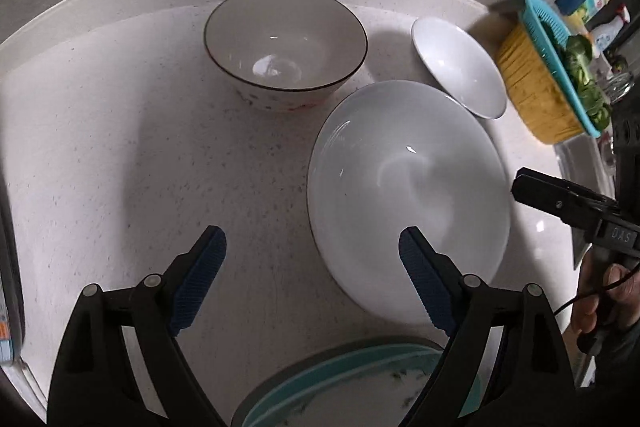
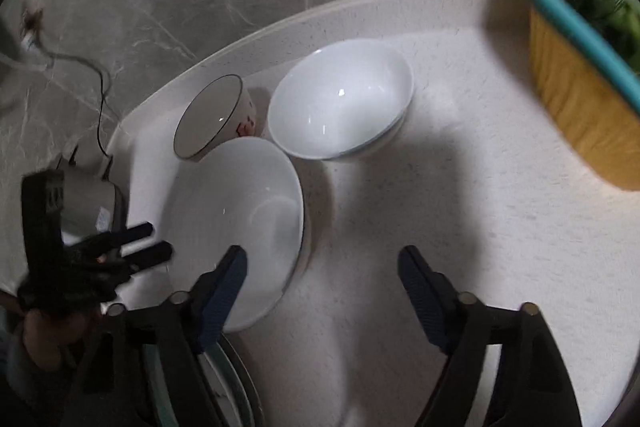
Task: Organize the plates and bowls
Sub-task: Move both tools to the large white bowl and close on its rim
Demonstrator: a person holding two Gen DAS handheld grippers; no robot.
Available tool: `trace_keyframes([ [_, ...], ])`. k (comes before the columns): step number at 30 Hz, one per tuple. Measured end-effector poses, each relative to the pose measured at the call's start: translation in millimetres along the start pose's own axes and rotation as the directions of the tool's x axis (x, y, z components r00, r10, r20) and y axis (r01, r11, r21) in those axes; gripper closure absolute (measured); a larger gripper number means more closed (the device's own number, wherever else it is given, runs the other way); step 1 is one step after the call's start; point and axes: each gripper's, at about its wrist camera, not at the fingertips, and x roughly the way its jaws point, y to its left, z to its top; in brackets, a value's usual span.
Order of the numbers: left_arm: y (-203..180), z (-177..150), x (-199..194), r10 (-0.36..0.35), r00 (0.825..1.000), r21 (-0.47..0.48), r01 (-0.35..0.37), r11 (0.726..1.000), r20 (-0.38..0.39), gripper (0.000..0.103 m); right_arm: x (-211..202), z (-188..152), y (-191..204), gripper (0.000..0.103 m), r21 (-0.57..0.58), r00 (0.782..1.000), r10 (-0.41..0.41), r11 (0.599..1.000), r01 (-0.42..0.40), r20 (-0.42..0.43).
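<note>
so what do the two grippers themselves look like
Both are black plastic with silver pivot pins and ribbed dark blue pads on the fingers. The left gripper and right gripper match. The right one's side reads "DAS", with a thin black cable near the hand.

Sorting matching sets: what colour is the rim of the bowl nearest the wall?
A thin dark line on the rim of the greyish bowl; clearest in the left wrist view.

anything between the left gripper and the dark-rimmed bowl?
Nothing visible. The left gripper is open and empty, with bare speckled counter running up to the dark-rimmed bowl. The large white bowl sits off to the right of that path.
</note>
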Motion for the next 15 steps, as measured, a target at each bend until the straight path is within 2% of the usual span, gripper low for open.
trace_keyframes([
  [2,-0.5,3.7,6.5,-0.01,1.0,0.015,0.011,1.0,-0.011,0.017,10.3,2.3,-0.1,0.027,0.008,1.0,0.006,1.0,-0.005,-0.019],
  [5,0.2,13.9,15.9,-0.025,0.999,0.03,0.026,0.999,-0.029,0.026,22.7,1.6,1.1,0.03,0.027,0.999,0.008,1.0,-0.007,-0.036],
  [7,0.9,19.6,22.3,-0.05,0.998,0.042,0.051,0.998,-0.037,0.028,27.8,1.9,3.6,0.03,0.045,0.999,0.008,0.999,-0.006,-0.035],
  [8,0.2,24.0,26.0,-0.066,0.997,0.056,0.068,0.996,-0.043,0.04,30.4,4.0,4.5,0.031,0.051,0.999,0.001,0.999,0.001,-0.035],
  [9,-0.4,28.0,29.7,-0.074,0.996,0.068,0.077,0.995,-0.047,0.061,32.9,4.1,6.8,0.033,0.061,0.999,-0.011,0.998,0.013,-0.036],
  [11,1.0,33.7,37.7,-0.076,0.995,0.079,0.081,0.994,-0.065,0.079,37.9,5.7,9.7,0.048,0.058,0.999,-0.019,0.998,0.022,-0.048],
  [12,1.7,34.7,44.7,-0.08,0.994,0.082,0.086,0.993,-0.077,0.079,43.7,4.9,12.6,0.053,0.054,0.997,-0.033,0.998,0.037,-0.069],
  [14,0.5,36.9,56.5,-0.099,0.99,0.091,0.108,0.99,-0.104,0.086,52.2,3.4,14.5,0.079,0.068,0.995,-0.045,0.996,0.051,-0.095],
  [15,-0.3,36.6,59.8,-0.11,0.987,0.097,0.122,0.988,-0.116,0.087,54.2,2.1,14.6,0.082,0.075,0.994,-0.046,0.996,0.054,-0.1],
])
